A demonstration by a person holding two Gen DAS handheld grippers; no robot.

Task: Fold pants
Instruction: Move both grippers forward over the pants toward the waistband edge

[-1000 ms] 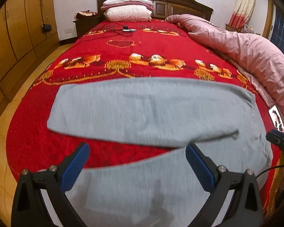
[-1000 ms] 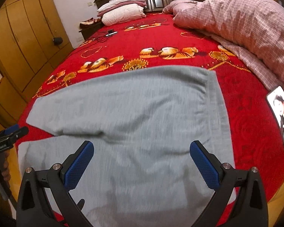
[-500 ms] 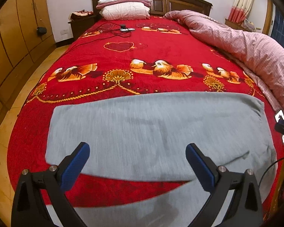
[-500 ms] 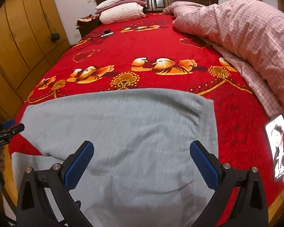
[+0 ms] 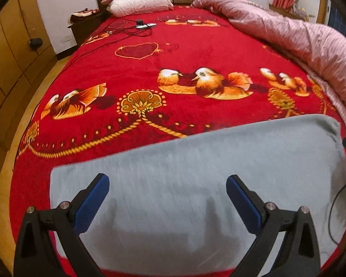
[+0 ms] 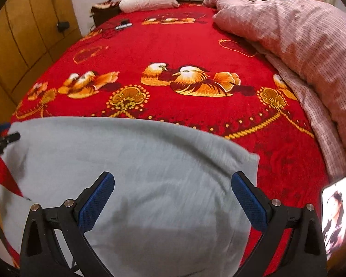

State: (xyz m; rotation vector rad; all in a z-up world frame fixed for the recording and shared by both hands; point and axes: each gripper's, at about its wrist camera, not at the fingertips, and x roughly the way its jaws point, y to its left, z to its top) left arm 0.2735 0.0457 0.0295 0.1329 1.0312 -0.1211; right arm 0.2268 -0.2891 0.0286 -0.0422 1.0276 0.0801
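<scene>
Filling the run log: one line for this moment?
left gripper open | right gripper open | grey pants flat on bed, ungrasped

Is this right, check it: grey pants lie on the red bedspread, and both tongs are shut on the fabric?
Not quite. The grey pants do lie on the red bedspread, but both wrist views show the left tongs and right tongs open, gripping nothing.

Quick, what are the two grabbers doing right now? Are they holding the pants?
Left gripper: open, holding nothing, above the grey pants.
Right gripper: open, holding nothing, also above the pants.
</scene>
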